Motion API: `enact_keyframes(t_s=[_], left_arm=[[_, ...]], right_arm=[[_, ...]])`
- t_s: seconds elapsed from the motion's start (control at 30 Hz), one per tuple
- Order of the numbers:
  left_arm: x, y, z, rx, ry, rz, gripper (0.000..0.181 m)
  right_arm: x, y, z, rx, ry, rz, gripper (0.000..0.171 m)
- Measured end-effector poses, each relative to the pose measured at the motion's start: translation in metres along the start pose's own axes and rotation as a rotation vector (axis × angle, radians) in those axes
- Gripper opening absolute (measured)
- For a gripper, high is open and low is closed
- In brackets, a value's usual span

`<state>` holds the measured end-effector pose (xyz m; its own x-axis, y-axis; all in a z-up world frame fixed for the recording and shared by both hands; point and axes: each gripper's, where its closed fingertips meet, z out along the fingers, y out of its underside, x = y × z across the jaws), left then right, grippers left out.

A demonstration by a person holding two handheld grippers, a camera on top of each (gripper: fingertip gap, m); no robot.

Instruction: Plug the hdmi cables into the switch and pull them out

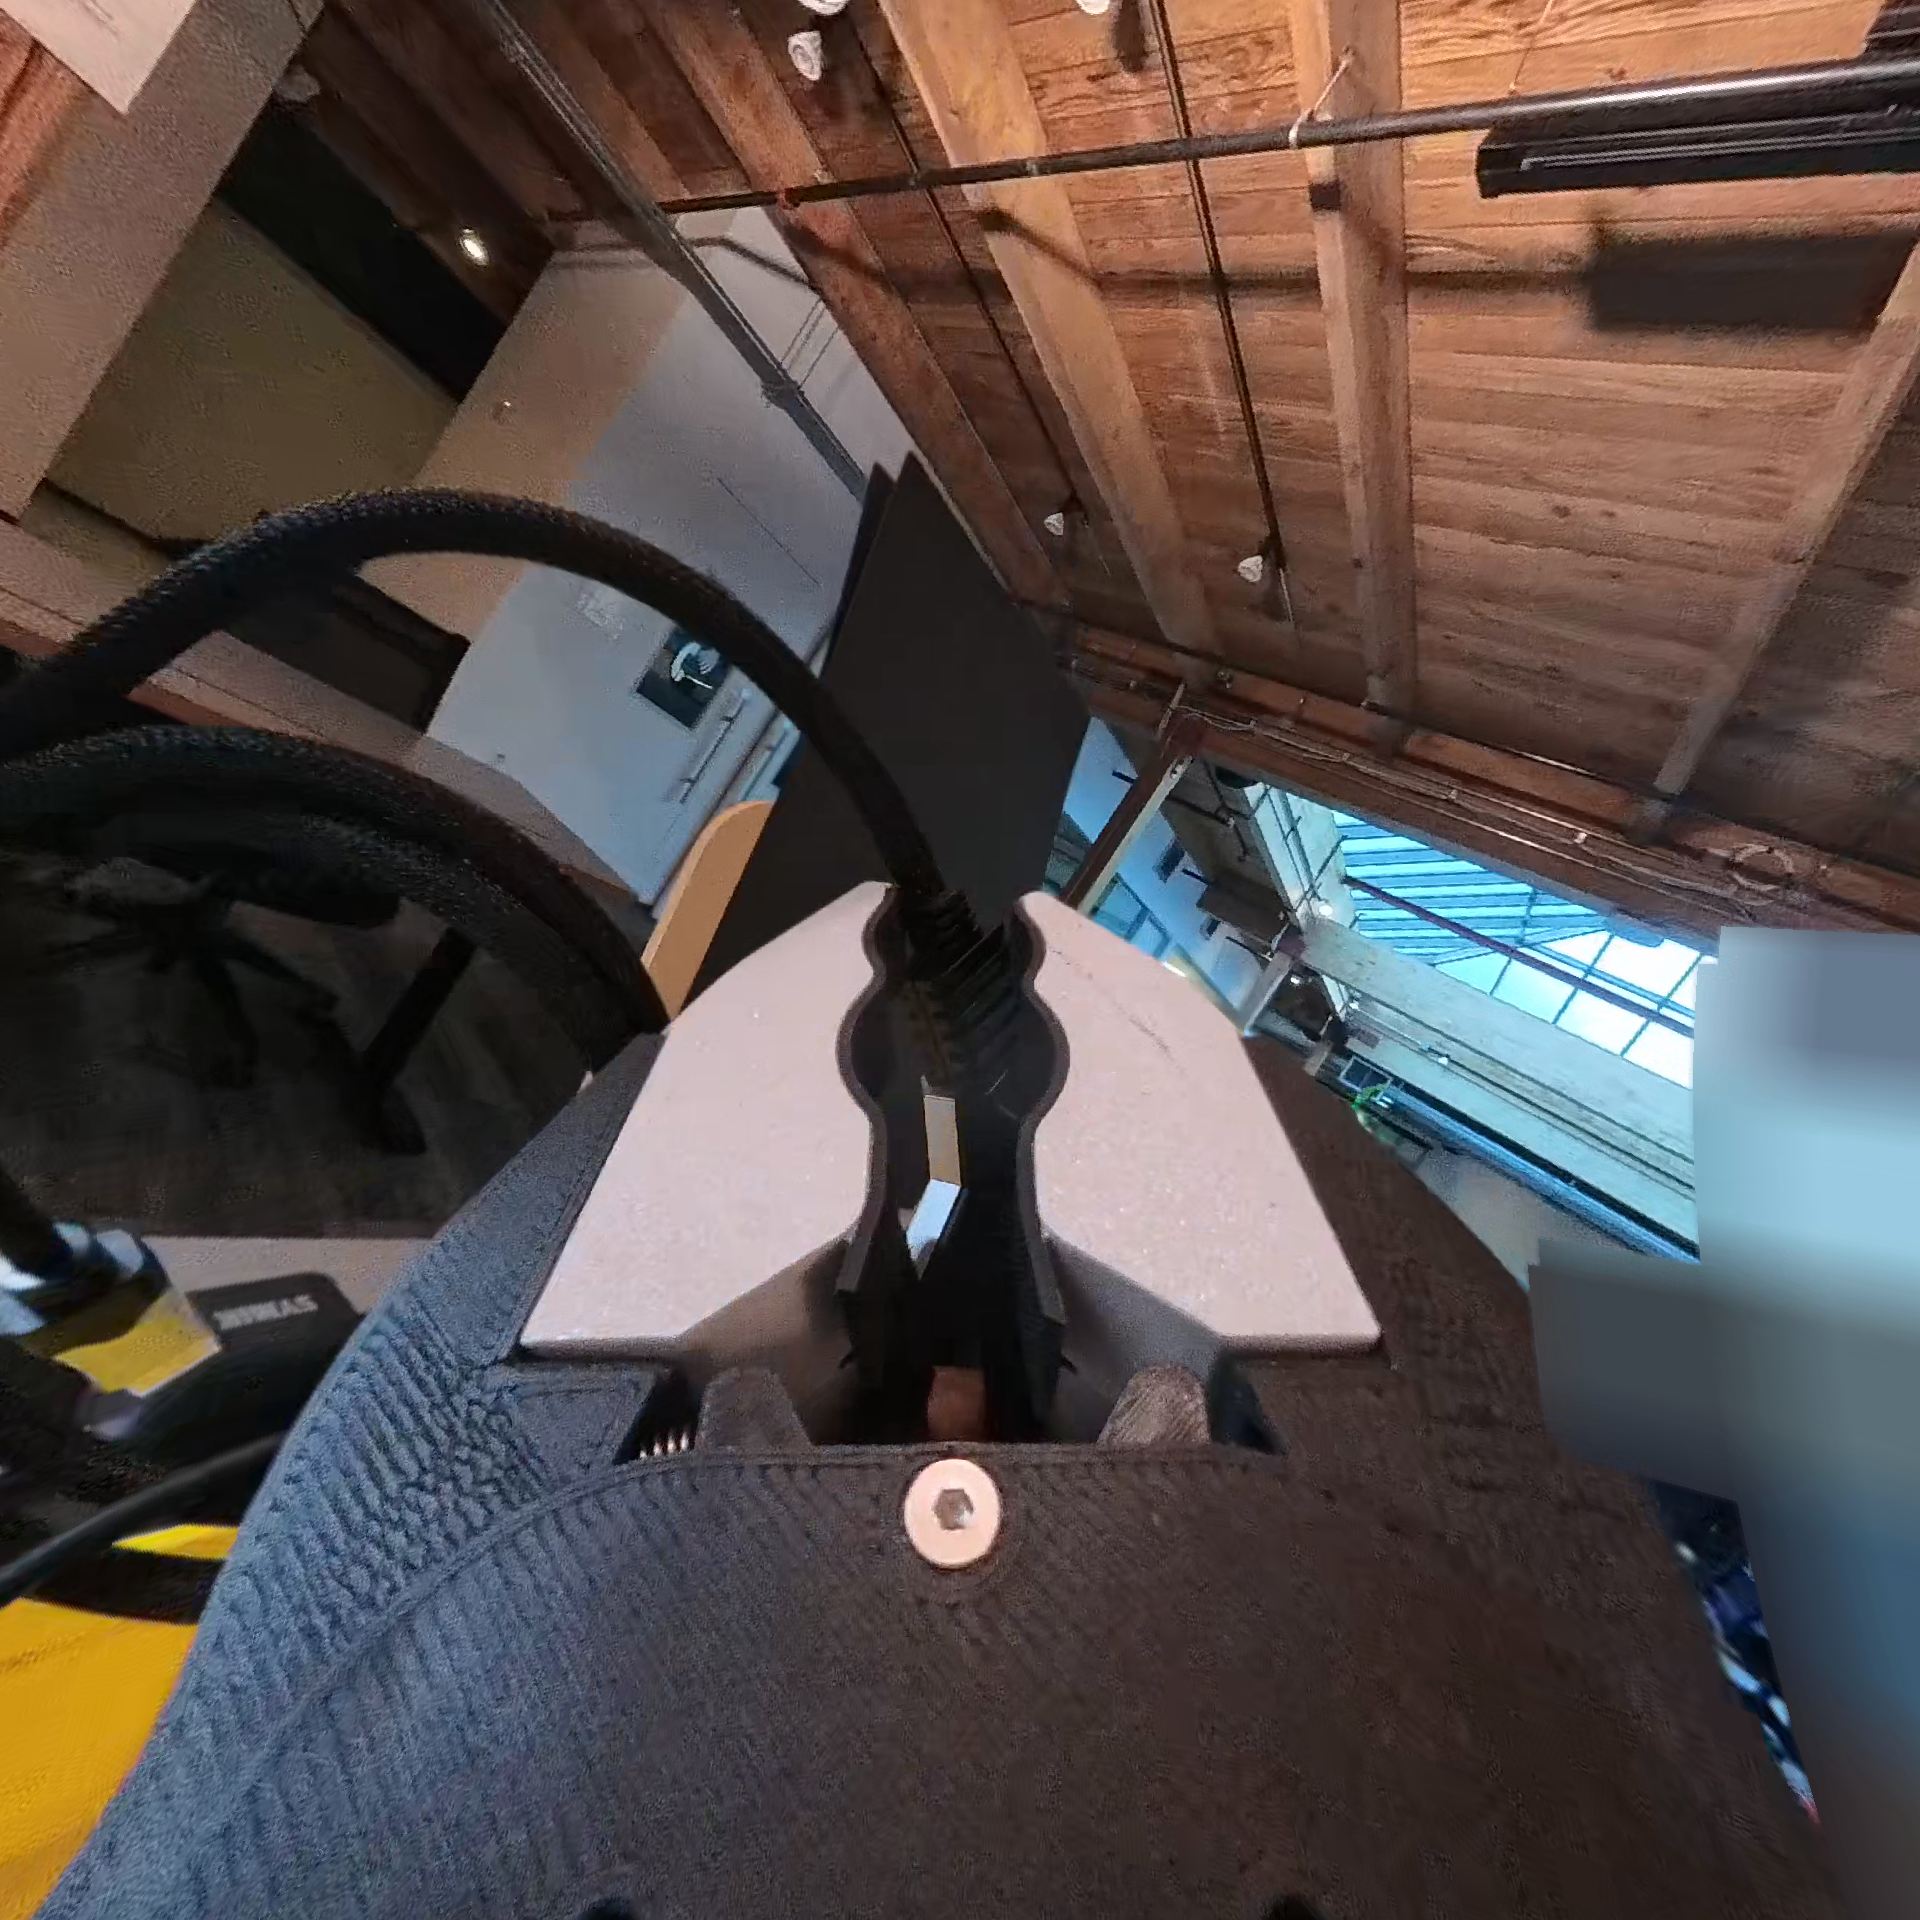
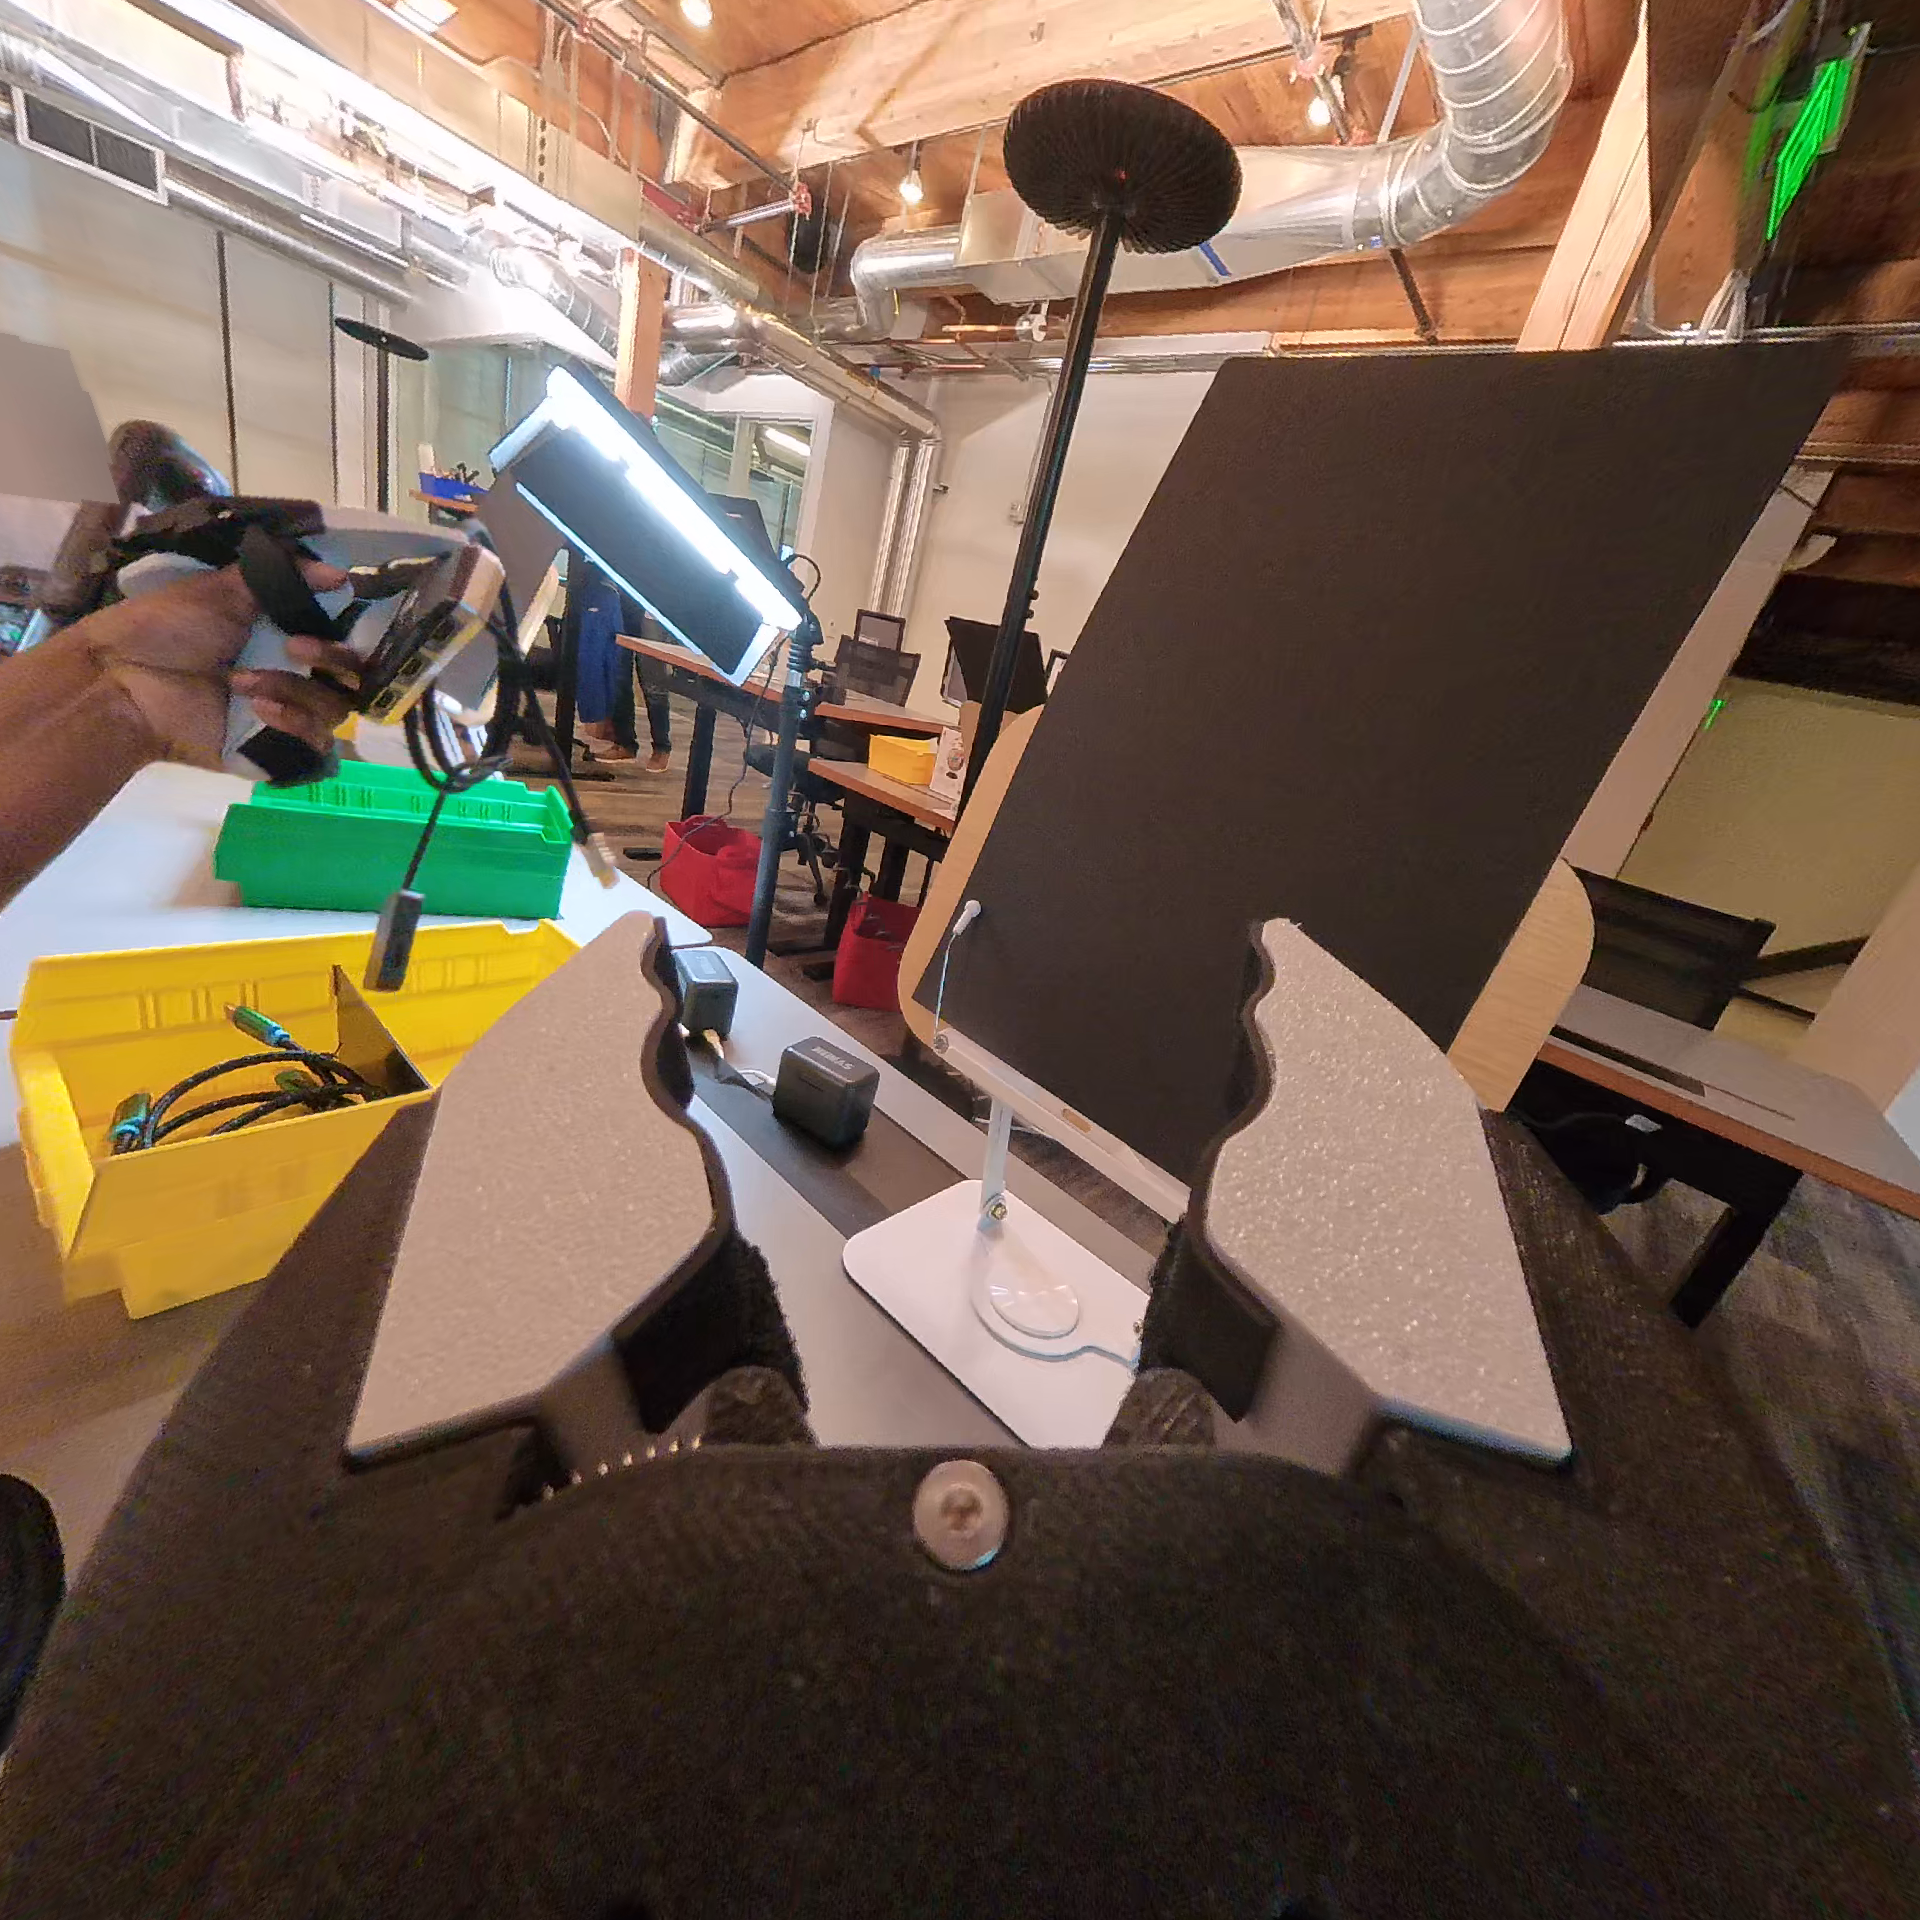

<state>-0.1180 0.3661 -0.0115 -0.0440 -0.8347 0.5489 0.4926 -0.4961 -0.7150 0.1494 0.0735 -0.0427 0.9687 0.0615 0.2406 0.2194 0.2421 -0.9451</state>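
Currently the left hand-held gripper (image 1: 951, 997) is clamped on a black braided cable (image 1: 582, 551), gripping the ribbed strain relief just behind the plug. The tool is tipped up toward the wooden ceiling (image 1: 1455, 468), and the cable loops back down to the left. Holding at the stiff ribbed part probably keeps the plug from swivelling during insertion.

Right hand-held gripper (image 2: 961, 997) stands wide, nothing between its fingers; likely free to fetch or steady something. It points over the table (image 2: 790, 1174) at a black board (image 2: 1351, 727) on a white stand (image 2: 966, 1278).

In the right wrist view the left tool sits raised, upper left, in a person's hand (image 2: 156, 665), cables with plugs dangling beneath it over the green bin (image 2: 384, 842). A yellow bin (image 2: 156, 1195) holds more coiled cables (image 2: 229, 1091).

Switch: cannot identify with certainty; two small black boxes (image 2: 826, 1091) lie on the table.
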Motion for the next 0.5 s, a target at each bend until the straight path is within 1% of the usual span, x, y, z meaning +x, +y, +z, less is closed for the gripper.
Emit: enact_keyframes(t_s=[0.1,0.17,0.23,0.33,0.4,0.5], left_arm=[[-0.012,-0.006,0.002,0.021,0.002,-0.054,0.019],[-0.019,-0.003,-0.004,0.066,0.047,-0.137,0.019],[-0.03,-0.002,-0.019,0.169,0.118,-0.269,0.019],[-0.067,0.009,-0.05,0.309,0.093,-0.415,0.019],[-0.082,0.021,-0.064,0.358,0.09,-0.47,0.019],[-0.091,0.036,-0.074,0.389,0.082,-0.49,0.019]], right_arm=[[0.001,0.0,-0.001,-0.001,0.004,-0.002,0.103],[0.003,-0.001,-0.003,0.001,0.013,-0.006,0.103],[0.005,-0.002,-0.004,0.007,0.021,-0.004,0.103],[0.008,-0.004,-0.007,0.015,0.03,0.004,0.103],[0.009,-0.004,-0.007,0.018,0.035,0.004,0.103],[0.01,-0.003,-0.007,0.016,0.038,0.007,0.102]])
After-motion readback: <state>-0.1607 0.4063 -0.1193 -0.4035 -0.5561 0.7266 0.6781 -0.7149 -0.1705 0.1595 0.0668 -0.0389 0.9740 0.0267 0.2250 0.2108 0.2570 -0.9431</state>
